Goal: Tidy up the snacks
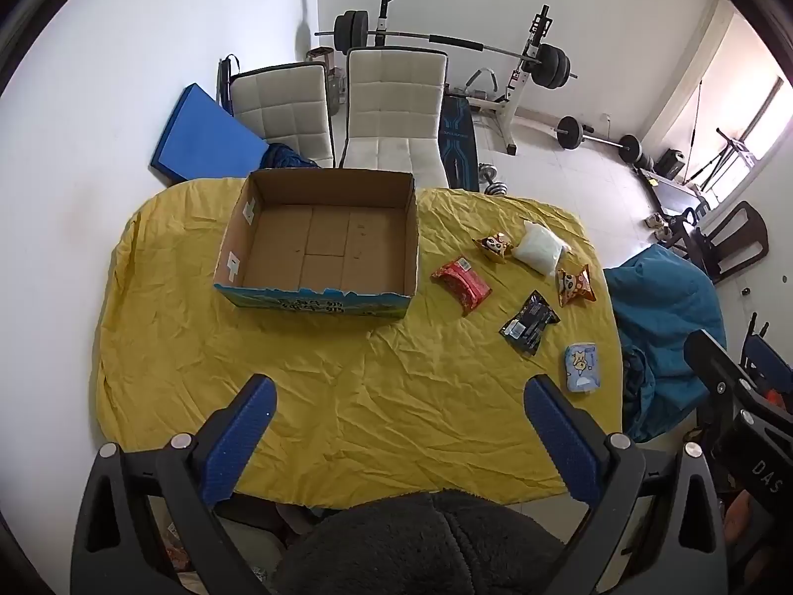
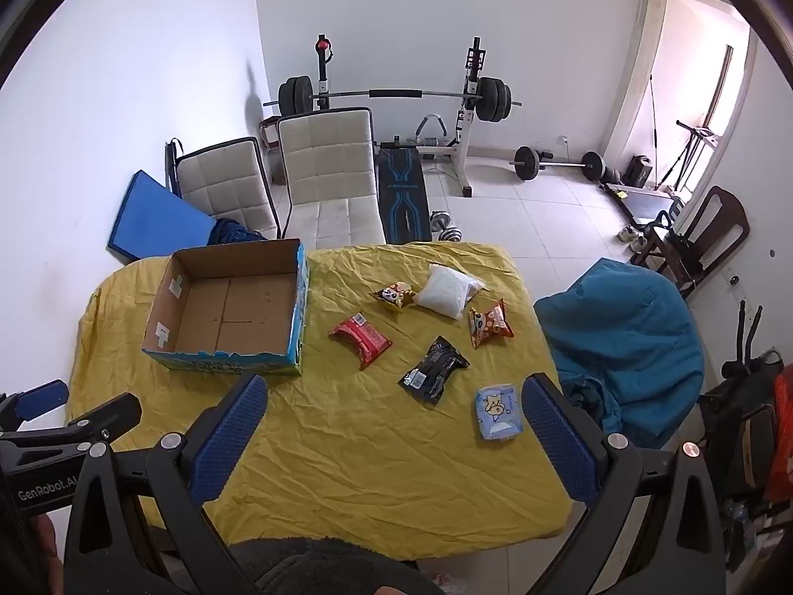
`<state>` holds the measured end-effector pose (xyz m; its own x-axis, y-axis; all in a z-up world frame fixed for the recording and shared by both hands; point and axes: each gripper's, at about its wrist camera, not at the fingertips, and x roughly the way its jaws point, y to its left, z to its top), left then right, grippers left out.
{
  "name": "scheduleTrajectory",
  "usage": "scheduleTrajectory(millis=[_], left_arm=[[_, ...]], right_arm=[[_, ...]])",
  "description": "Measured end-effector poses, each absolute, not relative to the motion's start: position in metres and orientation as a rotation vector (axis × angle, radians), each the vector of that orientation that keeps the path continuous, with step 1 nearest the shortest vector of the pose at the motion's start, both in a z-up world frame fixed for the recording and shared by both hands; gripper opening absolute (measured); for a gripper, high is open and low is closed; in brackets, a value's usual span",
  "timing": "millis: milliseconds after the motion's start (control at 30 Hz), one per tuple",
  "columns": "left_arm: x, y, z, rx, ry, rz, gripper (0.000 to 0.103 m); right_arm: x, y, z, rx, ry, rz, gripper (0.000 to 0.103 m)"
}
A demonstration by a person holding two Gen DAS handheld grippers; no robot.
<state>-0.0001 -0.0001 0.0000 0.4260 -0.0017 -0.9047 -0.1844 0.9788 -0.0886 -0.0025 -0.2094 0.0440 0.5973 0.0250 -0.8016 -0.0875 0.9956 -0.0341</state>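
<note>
Yellow-clothed bench (image 1: 347, 396) held an empty box (image 1: 322, 243); at three o'clock, six snack packets (image 2: 362, 342). We found both claws (image 1: 399, 396) (image 2: 394, 396) apart.

Tablecloth (image 1: 347, 386): yellow cloth, matt, heavily creased. Cardboard box (image 1: 322, 243): plain brown inside, printed blue outside. Red snack packet (image 2: 360, 338) and black packet (image 2: 433, 363): glossy film. Gripper pads (image 2: 225, 441): blue, textured.

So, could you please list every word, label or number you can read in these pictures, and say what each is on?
"GenRobot.AI": left gripper body, last letters cut off.
"DAS": right gripper body, cut off.
Print on the cardboard box front: too blurred.
Weight bench logo: too small.
Snack packet labels, such as the black packet: unreadable.
</note>
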Motion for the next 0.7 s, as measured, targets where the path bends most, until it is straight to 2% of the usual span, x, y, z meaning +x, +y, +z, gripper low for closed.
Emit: scheduleTrajectory(millis=[700], left_arm=[[-0.0066, -0.0079, 0.0032, -0.189, 1.091, 0.127, 0.102]], right_arm=[[-0.0036, -0.2117, 0.0448, -0.063, 0.918, 0.085, 0.103]])
